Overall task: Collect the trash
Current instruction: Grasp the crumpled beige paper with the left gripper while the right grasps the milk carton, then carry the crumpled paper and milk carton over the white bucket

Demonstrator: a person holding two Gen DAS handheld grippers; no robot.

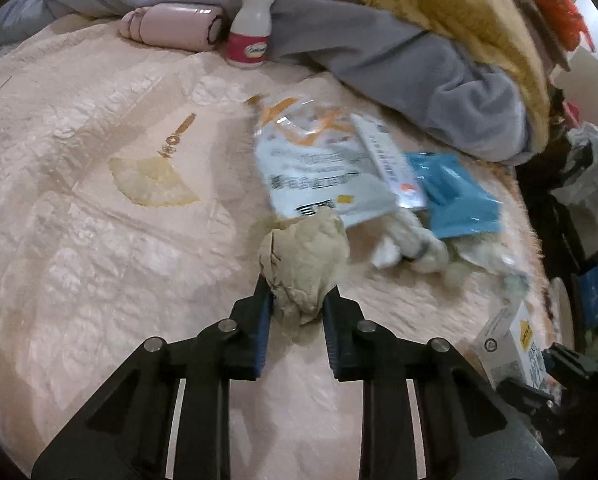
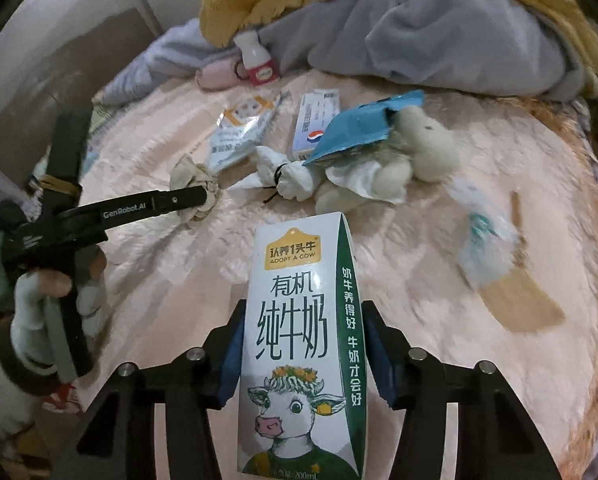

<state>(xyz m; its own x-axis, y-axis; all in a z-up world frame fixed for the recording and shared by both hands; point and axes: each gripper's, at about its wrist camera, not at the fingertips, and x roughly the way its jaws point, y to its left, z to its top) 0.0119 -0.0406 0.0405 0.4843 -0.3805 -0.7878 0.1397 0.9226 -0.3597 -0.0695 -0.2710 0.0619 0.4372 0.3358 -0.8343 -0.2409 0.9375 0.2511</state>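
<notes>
My left gripper (image 1: 299, 287) is shut on a crumpled beige paper ball (image 1: 305, 258), which bulges out past the fingertips just above the pink bedspread (image 1: 99, 240). In the right wrist view the same ball (image 2: 195, 184) sits at the tip of the left gripper's black fingers (image 2: 179, 202), held by a gloved hand (image 2: 51, 292). My right gripper (image 2: 303, 340) is shut on an upright white and green milk carton (image 2: 299, 340), with a blue pad against each side. That carton (image 1: 515, 344) also shows at the lower right of the left wrist view.
Litter lies ahead on the bed: a white snack bag (image 1: 319, 160), a blue wrapper (image 1: 455, 196), a knotted tissue (image 2: 287, 176), a small box (image 2: 315, 124), an ice-cream wrapper (image 2: 483, 248) and a wooden stick (image 2: 523, 304). A plush toy (image 2: 419, 148), a white bottle (image 1: 249, 24), a pink flask (image 1: 171, 26) and a grey blanket (image 1: 399, 60) lie behind.
</notes>
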